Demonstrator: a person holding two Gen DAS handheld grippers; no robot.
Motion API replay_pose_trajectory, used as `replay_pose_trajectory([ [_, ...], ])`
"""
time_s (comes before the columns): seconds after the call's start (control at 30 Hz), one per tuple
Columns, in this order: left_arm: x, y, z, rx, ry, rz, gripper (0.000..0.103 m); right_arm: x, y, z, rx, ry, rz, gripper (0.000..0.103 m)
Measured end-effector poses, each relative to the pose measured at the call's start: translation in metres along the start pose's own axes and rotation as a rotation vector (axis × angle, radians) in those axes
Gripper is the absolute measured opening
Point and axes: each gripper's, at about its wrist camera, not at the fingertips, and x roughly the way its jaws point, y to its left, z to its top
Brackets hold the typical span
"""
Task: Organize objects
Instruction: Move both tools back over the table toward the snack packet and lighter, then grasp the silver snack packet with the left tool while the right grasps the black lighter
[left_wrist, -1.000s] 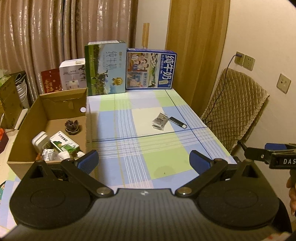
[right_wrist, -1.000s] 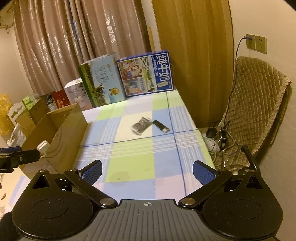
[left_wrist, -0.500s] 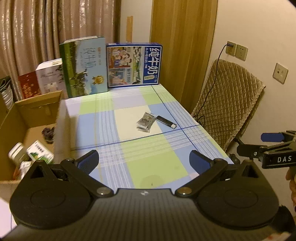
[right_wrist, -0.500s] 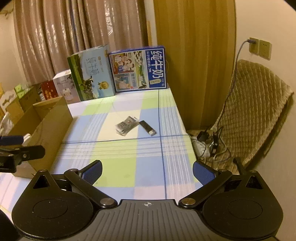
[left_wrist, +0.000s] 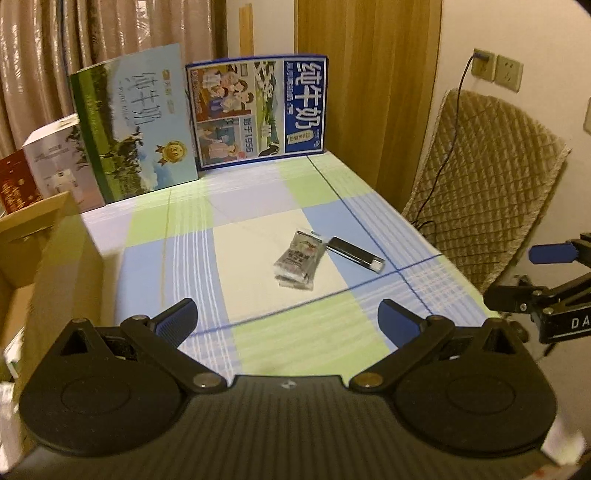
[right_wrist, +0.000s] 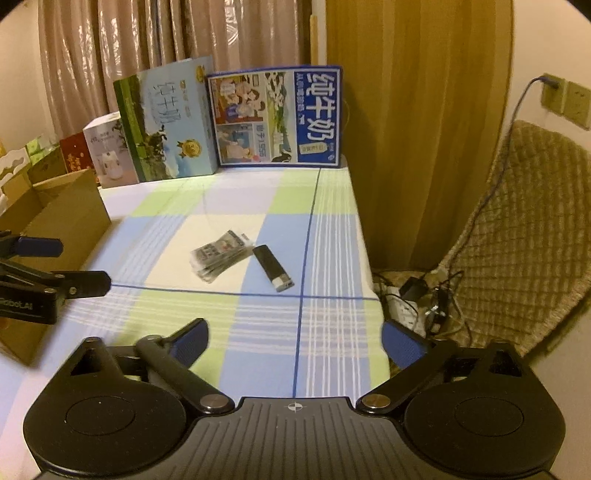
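Nearest, the left gripper (left_wrist: 286, 319) hangs over the near end of the checked tablecloth (left_wrist: 303, 336) with its blue-padded fingers (left_wrist: 177, 319) spread wide and nothing between them, touching nothing. The right gripper (right_wrist: 295, 338) hovers beside it at the same end; its jaws have just been closing a little, yet they stand well apart and bare, with only cloth showing in the gap. Each tool shows at the edge of the other's view.

Farther out, on the pale square near the middle of the table, lies a small stack of silvery sachets (left_wrist: 298, 260), and just beside it on the right a black lighter (left_wrist: 355, 254) with a pale tip, lying flat. To the left stands an open cardboard box (left_wrist: 48, 258). At the far end two milk cartons, green (left_wrist: 140, 122) and blue (left_wrist: 258, 110), stand upright before the curtains (left_wrist: 110, 33).
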Motion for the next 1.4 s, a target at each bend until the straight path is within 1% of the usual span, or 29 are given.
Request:
replay_pose_trajectory([
  [0.07, 0.021, 0.0, 0.004, 0.01, 0.001, 0.007, 0.102, 0.021, -0.004, 0.003, -0.017, 0.011, 0.026, 0.081],
  [0.1, 0.031, 0.0, 0.007, 0.016, 0.008, 0.01, 0.102, 0.032, -0.006, 0.006, -0.027, 0.017, 0.034, 0.08],
  [0.17, 0.052, 0.001, 0.011, 0.03, 0.017, 0.007, 0.101, 0.052, -0.007, 0.01, -0.047, 0.017, 0.059, 0.073],
  [0.2, 0.061, 0.001, 0.014, 0.035, 0.019, 0.001, 0.1, 0.061, -0.007, 0.012, -0.06, 0.016, 0.066, 0.071],
  [0.3, 0.089, 0.0, 0.019, 0.061, 0.034, -0.005, 0.093, 0.088, -0.007, 0.019, -0.097, 0.018, 0.083, 0.066],
  [0.4, 0.112, -0.001, 0.022, 0.083, 0.043, -0.016, 0.09, 0.114, -0.008, 0.024, -0.117, 0.026, 0.09, 0.06],
  [0.47, 0.124, 0.0, 0.023, 0.094, 0.05, -0.031, 0.087, 0.13, -0.007, 0.027, -0.127, 0.036, 0.095, 0.055],
  [0.57, 0.142, 0.0, 0.023, 0.119, 0.057, -0.037, 0.082, 0.15, -0.005, 0.029, -0.157, 0.046, 0.104, 0.05],
  [0.6, 0.146, 0.001, 0.023, 0.119, 0.059, -0.042, 0.08, 0.157, -0.004, 0.029, -0.172, 0.05, 0.103, 0.049],
  [0.67, 0.155, 0.003, 0.023, 0.112, 0.067, -0.053, 0.078, 0.167, -0.002, 0.03, -0.192, 0.057, 0.094, 0.044],
  [0.73, 0.162, 0.004, 0.023, 0.11, 0.069, -0.061, 0.072, 0.173, -0.002, 0.03, -0.198, 0.06, 0.084, 0.041],
  [0.8, 0.168, 0.002, 0.023, 0.121, 0.064, -0.072, 0.07, 0.177, -0.004, 0.03, -0.191, 0.054, 0.078, 0.04],
  [0.87, 0.173, 0.0, 0.022, 0.128, 0.06, -0.081, 0.067, 0.178, -0.005, 0.032, -0.184, 0.049, 0.078, 0.037],
  [0.97, 0.18, -0.001, 0.022, 0.133, 0.066, -0.094, 0.059, 0.179, -0.005, 0.032, -0.177, 0.039, 0.092, 0.032],
  [1.03, 0.184, -0.002, 0.023, 0.134, 0.069, -0.098, 0.05, 0.179, -0.003, 0.032, -0.183, 0.033, 0.095, 0.03],
  [1.07, 0.185, -0.002, 0.024, 0.135, 0.065, -0.1, 0.048, 0.179, -0.003, 0.032, -0.185, 0.033, 0.097, 0.029],
  [1.1, 0.186, -0.003, 0.025, 0.138, 0.063, -0.1, 0.043, 0.18, -0.002, 0.033, -0.188, 0.034, 0.097, 0.028],
  [1.13, 0.186, -0.003, 0.026, 0.139, 0.065, -0.105, 0.037, 0.18, -0.001, 0.033, -0.19, 0.036, 0.097, 0.024],
  [1.2, 0.185, -0.003, 0.027, 0.135, 0.076, -0.11, 0.032, 0.178, 0.001, 0.033, -0.192, 0.046, 0.09, 0.02],
  [1.3, 0.174, -0.003, 0.021, 0.136, 0.097, -0.118, 0.032, 0.171, 0.004, 0.03, -0.184, 0.079, 0.081, 0.02],
  [1.4, 0.157, -0.001, 0.008, 0.122, 0.118, -0.118, 0.032, 0.157, 0.007, 0.022, -0.164, 0.12, 0.057, 0.02],
])
